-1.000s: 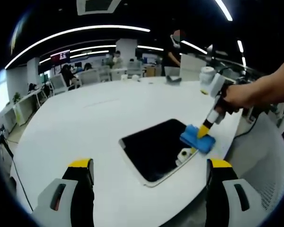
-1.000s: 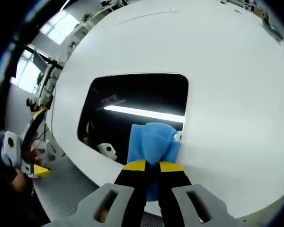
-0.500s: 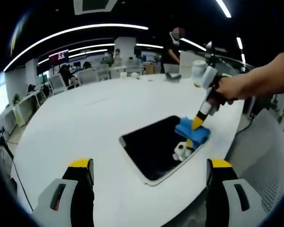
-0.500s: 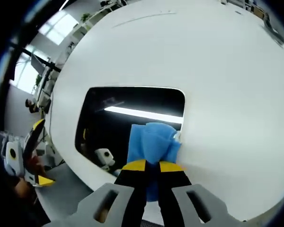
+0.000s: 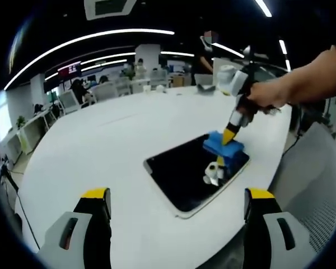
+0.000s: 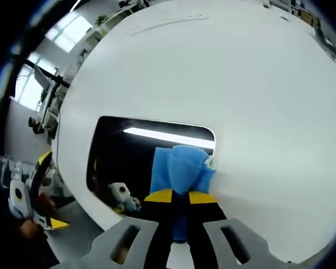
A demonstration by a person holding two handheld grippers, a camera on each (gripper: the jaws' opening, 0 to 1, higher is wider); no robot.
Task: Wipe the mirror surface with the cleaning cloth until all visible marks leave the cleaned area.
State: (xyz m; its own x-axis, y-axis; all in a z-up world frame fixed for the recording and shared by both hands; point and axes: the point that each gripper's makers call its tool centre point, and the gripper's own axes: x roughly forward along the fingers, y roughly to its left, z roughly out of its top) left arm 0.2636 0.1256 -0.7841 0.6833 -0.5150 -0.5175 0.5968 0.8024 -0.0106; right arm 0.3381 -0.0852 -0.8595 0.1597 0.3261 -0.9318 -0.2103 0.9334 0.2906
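Across most of both views spreads the big white round table point(image 5: 101, 140), and on it, right of centre in the left gripper view, lies the mirror point(image 5: 193, 171), a flat dark rectangle with rounded corners, reflecting ceiling lights. In the right gripper view the mirror point(image 6: 140, 157) sits left of centre and low in the frame. I judge it stiff, slick and breakable, so pressure should stay light and even.

My right gripper point(image 5: 231, 136) comes in from the upper right of the left gripper view, held by my hand point(image 5: 266, 95), its jaws clamped on the blue cleaning cloth point(image 5: 223, 148), which presses on the mirror's far right edge. In its own view the right gripper point(image 6: 180, 197) pinches the cleaning cloth point(image 6: 179, 168) at the bunched near end (soft, light, likely to fold under a hard push). That hold looks sound for wiping.

My left gripper point(image 5: 176, 202) hovers at the bottom of its view, jaws wide apart, holding nothing.

I cannot make out any marks on the glass.
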